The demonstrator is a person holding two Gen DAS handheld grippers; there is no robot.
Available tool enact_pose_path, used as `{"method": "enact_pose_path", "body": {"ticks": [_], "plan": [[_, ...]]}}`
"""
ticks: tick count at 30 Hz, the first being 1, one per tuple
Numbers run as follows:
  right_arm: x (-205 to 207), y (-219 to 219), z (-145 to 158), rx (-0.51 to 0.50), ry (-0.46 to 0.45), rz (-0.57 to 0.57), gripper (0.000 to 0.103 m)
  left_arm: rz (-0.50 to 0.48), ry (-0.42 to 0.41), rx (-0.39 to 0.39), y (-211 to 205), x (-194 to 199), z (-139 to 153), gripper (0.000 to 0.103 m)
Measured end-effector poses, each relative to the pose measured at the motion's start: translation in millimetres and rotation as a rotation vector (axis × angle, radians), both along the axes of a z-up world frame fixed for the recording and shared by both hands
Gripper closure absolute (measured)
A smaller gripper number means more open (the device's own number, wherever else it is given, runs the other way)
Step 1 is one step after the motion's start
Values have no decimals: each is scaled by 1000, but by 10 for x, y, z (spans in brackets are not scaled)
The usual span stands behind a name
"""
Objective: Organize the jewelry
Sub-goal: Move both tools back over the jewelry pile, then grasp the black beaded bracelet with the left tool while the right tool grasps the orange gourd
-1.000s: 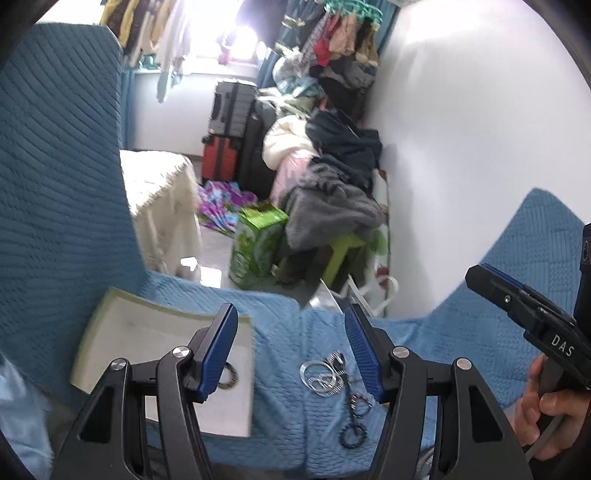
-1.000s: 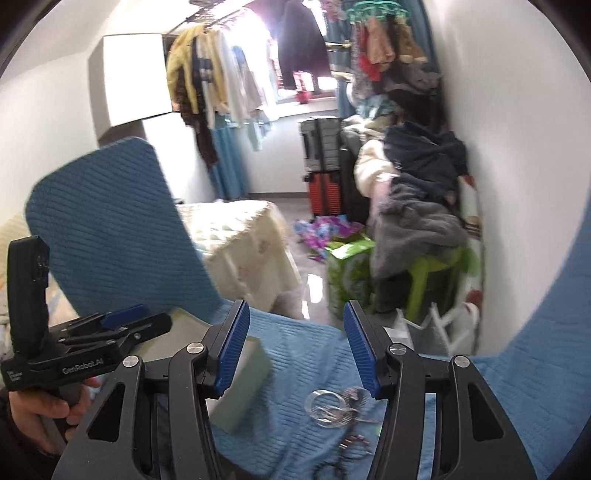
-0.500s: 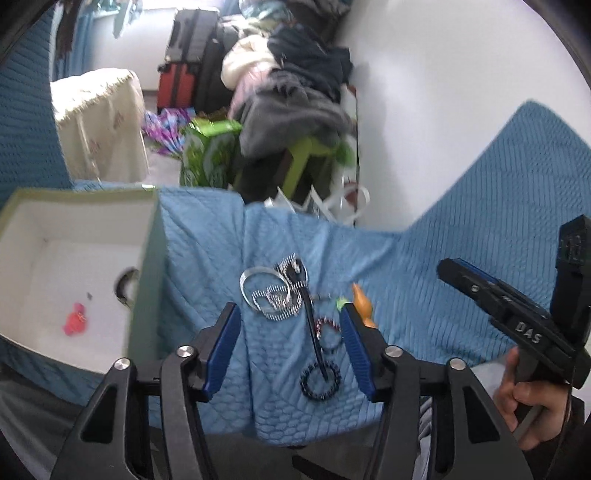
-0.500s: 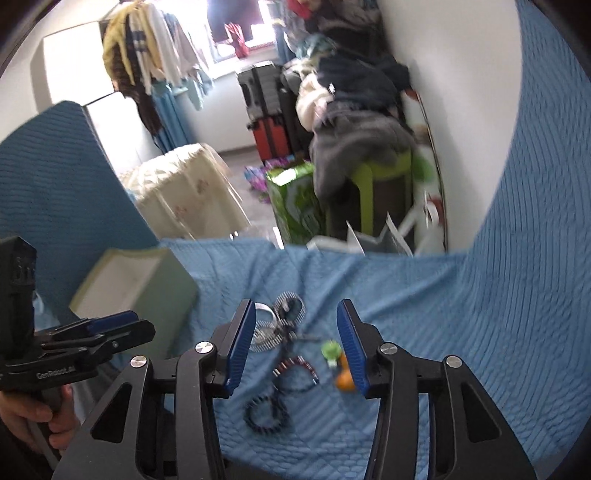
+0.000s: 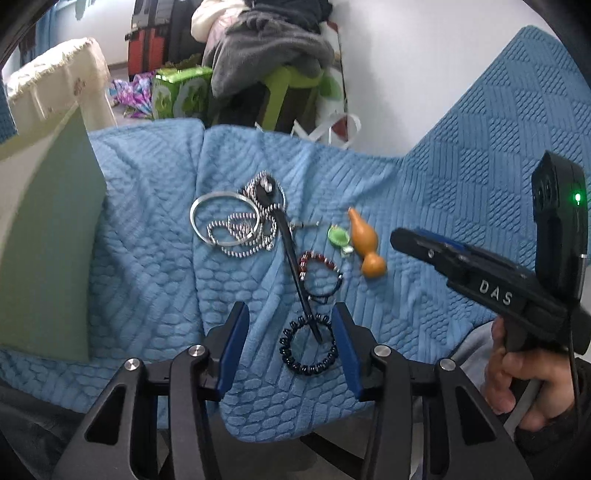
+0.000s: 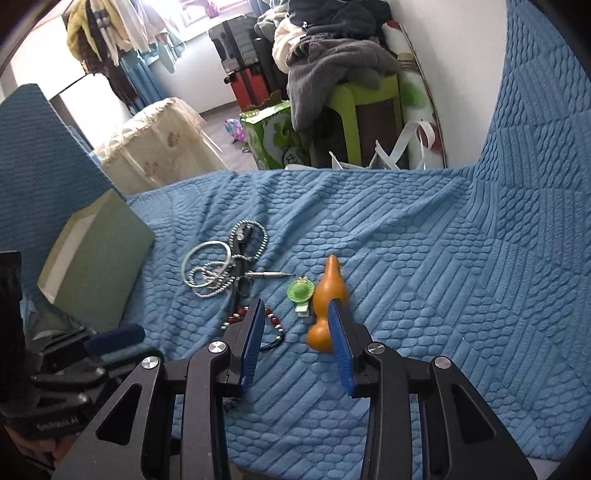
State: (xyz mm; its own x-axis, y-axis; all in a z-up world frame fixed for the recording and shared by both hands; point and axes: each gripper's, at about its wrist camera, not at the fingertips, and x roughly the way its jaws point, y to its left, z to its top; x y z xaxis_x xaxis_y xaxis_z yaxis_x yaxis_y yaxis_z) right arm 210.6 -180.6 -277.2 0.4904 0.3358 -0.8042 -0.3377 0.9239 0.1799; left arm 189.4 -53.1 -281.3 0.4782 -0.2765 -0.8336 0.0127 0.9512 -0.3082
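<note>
This is a lived-in room of a home, likely a bedroom. Clothes hang by the bright window (image 6: 221, 7), suitcases (image 6: 240, 62) stand against the far wall, and a heap of garments (image 6: 332, 62) buries a green plastic stool (image 6: 354, 110). A quilted blue cover (image 6: 406, 258) drapes the surface, perhaps a sofa or bed, though the fisheye view leaves that unclear.

Two beaded bracelets (image 5: 308, 347) (image 5: 320, 268), one silver bangle (image 5: 221, 221), one orange gourd (image 5: 364, 243), one green box (image 6: 98, 266).
</note>
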Motion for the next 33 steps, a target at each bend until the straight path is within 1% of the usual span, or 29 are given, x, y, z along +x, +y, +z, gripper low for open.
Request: {"method": "enact_pose_path", "body": {"ticks": [3,4,5,7,9,10,11,18,19,20,25,26,27,33], "plan": [[99,-9,-145,-17,37,-3,72,-6,31,10,-60,33,-150,60],[126,-16,-169,-20,43,-3,72,-7,41,14,-75,32,-188,65],[142,-12,-179,-24,44,-1,72,-10,50,17,-88,40,-227,67],[169,3,-212,-45,43,5,72,-8,67,20,-106,55,-318,67],[195,12,-283,-63,62,9,72,-4,78,21,-113,66,-369,68],[207,11,-317,-69,71,9,72,-5,79,22,-120,72,-389,74],[207,15,-336,-75,77,9,73,-7,77,24,-128,67,-391,77],[229,42,-429,-106,97,13,75,-31,76,45,-218,88,-428,78],[235,43,-441,-108,100,12,75,-30,75,52,-227,91,-436,80],[239,43,-450,-110,103,11,76,-32,73,56,-226,89,-437,85],[247,41,-518,-119,130,8,78,-40,69,71,-234,104,-448,88],[255,40,-529,-118,140,5,78,-45,68,81,-236,95,-447,94],[254,34,-539,-113,145,-1,78,-52,71,93,-244,95,-450,95],[204,78,-517,-134,141,-4,78,-59,63,96,-257,73,-416,96]]}}
